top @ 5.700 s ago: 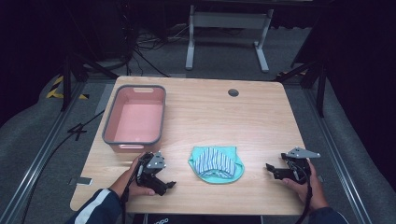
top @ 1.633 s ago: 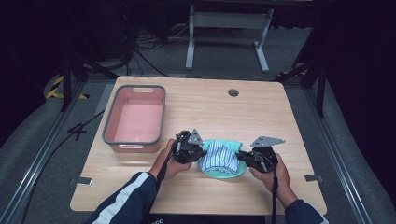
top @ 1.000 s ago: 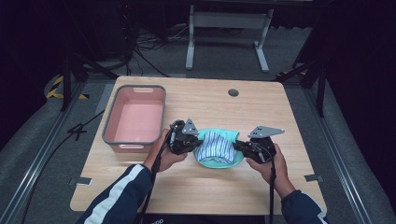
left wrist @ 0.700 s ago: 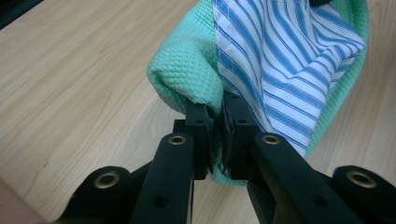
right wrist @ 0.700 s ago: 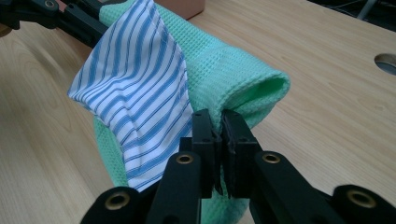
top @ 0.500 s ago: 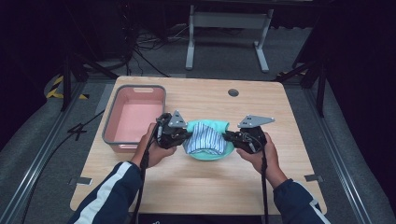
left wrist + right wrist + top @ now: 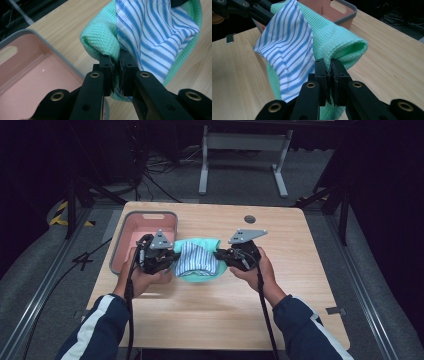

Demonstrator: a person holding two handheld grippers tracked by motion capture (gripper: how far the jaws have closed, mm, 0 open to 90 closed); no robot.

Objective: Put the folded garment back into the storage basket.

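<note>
Carried farther toward the pink bin point(image 7: 145, 240): green waffle towel point(image 7: 200, 272) with striped cloth point(image 7: 195, 260), pinched between clenched left gripper point(image 7: 115, 62) and clenched right gripper point(image 7: 328, 67), above wooden table point(image 7: 300, 285).

The pink bin point(image 7: 145, 242) stands just left of the cloth bundle point(image 7: 197, 260), nearly touching it, so the left tongs point(image 7: 172, 259) have little room there, as far as I can tell. Right of the bin and nearer the person, the surface point(image 7: 300, 285) lies open.

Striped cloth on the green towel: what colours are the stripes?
Blue and white stripes on the cloth, clearest in the left gripper view.
</note>
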